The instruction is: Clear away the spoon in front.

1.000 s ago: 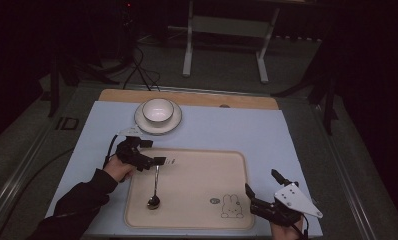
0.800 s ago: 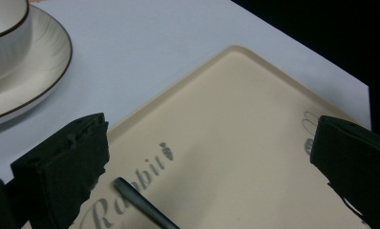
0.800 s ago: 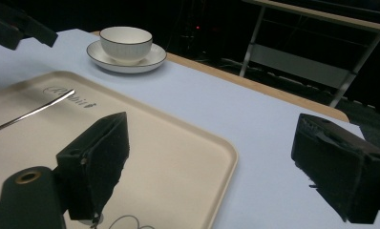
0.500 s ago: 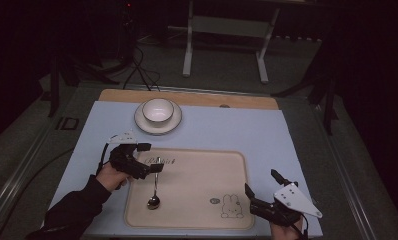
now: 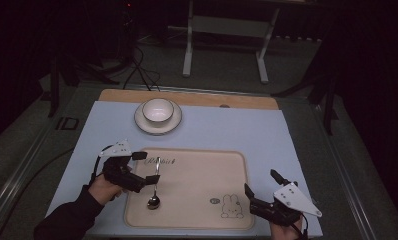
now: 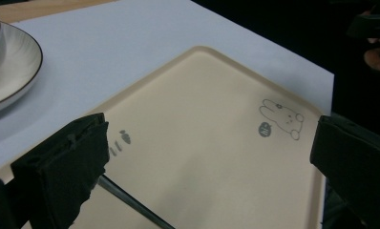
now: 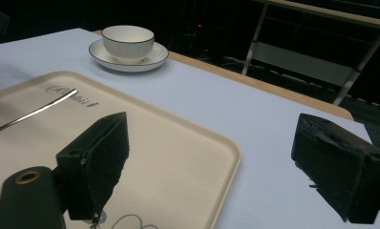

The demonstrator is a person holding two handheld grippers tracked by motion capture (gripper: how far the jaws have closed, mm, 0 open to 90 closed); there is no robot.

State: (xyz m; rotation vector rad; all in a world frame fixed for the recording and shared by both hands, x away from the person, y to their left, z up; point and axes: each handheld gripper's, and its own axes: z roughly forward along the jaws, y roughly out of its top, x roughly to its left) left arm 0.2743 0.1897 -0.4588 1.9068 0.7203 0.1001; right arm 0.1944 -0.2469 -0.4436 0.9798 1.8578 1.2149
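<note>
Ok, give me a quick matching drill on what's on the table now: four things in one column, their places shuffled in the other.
Things:
1. spoon
2. bowl
3. rabbit drawing
4. right gripper

Places:
A. on the saucer at the far side of the blue mat
B. printed near the tray's near right corner
C. lying on the left part of the tray, between the open jaws of the left gripper
D. at the tray's near right corner, jaws open

Pairs: 1-C, 2-A, 3-B, 4-D
</note>
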